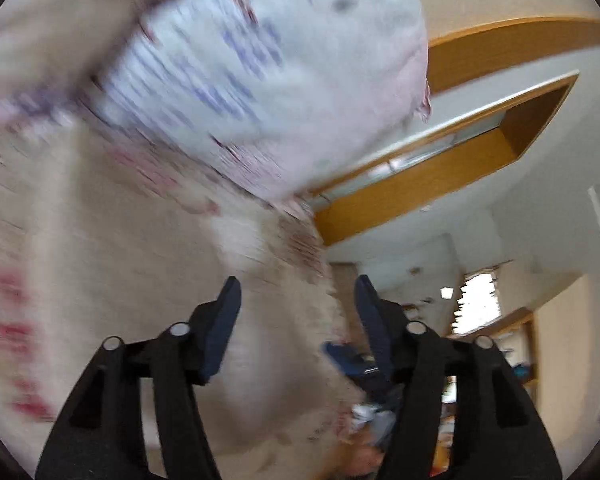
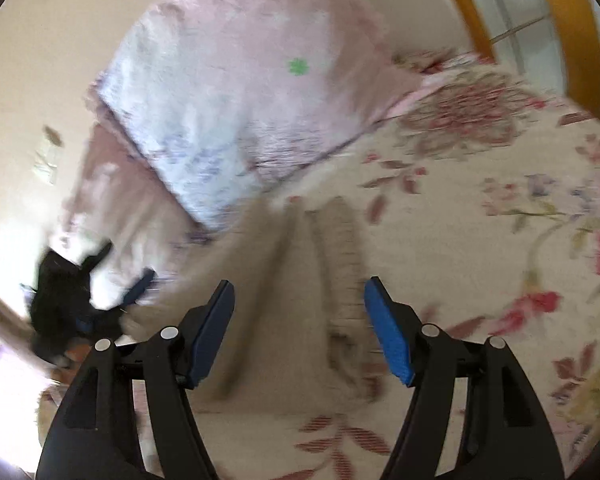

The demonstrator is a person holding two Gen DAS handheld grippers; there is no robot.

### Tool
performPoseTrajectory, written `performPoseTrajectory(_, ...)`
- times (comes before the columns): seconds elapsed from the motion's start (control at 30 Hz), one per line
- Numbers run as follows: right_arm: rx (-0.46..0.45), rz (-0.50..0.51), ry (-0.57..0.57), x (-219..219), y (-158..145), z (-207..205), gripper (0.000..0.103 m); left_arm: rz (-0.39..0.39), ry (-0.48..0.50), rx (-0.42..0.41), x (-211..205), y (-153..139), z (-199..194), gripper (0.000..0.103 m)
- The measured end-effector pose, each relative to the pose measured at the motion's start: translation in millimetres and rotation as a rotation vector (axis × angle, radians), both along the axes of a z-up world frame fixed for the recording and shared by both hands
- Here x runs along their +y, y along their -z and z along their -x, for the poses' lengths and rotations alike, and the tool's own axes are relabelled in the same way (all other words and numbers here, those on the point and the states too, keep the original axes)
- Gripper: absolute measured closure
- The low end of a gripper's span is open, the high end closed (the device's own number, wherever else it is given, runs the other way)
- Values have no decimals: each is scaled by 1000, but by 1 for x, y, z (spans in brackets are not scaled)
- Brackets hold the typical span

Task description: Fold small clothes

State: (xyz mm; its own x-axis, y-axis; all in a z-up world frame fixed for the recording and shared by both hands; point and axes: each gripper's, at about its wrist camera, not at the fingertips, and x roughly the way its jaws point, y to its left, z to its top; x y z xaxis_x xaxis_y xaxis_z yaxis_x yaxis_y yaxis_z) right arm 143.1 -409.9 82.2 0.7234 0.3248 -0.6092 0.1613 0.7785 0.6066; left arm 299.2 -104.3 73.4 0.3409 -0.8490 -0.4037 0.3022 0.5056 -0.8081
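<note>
We have both claws empty and spread wide, which we read as a moment between grasps, not a fold in hand. The right claw [image 2: 298, 308] looks down on a beige ribbed garment [image 2: 300, 280] lying on the floral bedspread [image 2: 500, 220], its length running between the fingers, so it seems laid out flat to be worked on. Just beyond it sits a pink and white pillow [image 2: 236, 92], pushed toward the head of the bed, likely to leave the spread free. The left claw [image 1: 296, 308] is tilted up and away, seeing that pillow [image 1: 260, 72], the bedspread and a wooden door frame [image 1: 440, 184] (everything here is smeared by motion blur). In the right view, the left claw [image 2: 72, 312] appears at the far left, beside the garment's edge; we cannot tell if it touches cloth.
</note>
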Motion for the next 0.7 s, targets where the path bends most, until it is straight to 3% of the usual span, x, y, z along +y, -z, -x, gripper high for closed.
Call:
performPoseTrajectory(0.07, 8, -80, -55, 4, 1, -11, 33, -100, -55, -10, 27, 3, 3, 41)
performPoseTrajectory(0.13, 46, -137, -100, 10, 6, -25, 33, -151, -96, 4, 44, 12, 3, 41)
performPoseTrajectory(0.23, 123, -128, -124, 19, 17, -42, 34, -235, -153, 44, 65, 30, 0, 41)
performPoseTrajectory(0.5, 218, -106, -195, 36, 38, -72, 43, -347, -119, 73, 65, 56, -2, 40)
performPoseTrajectory(0.7, 234, -172, -177, 28, 54, -105, 55, -340, -99, 74, 59, 64, 0, 37)
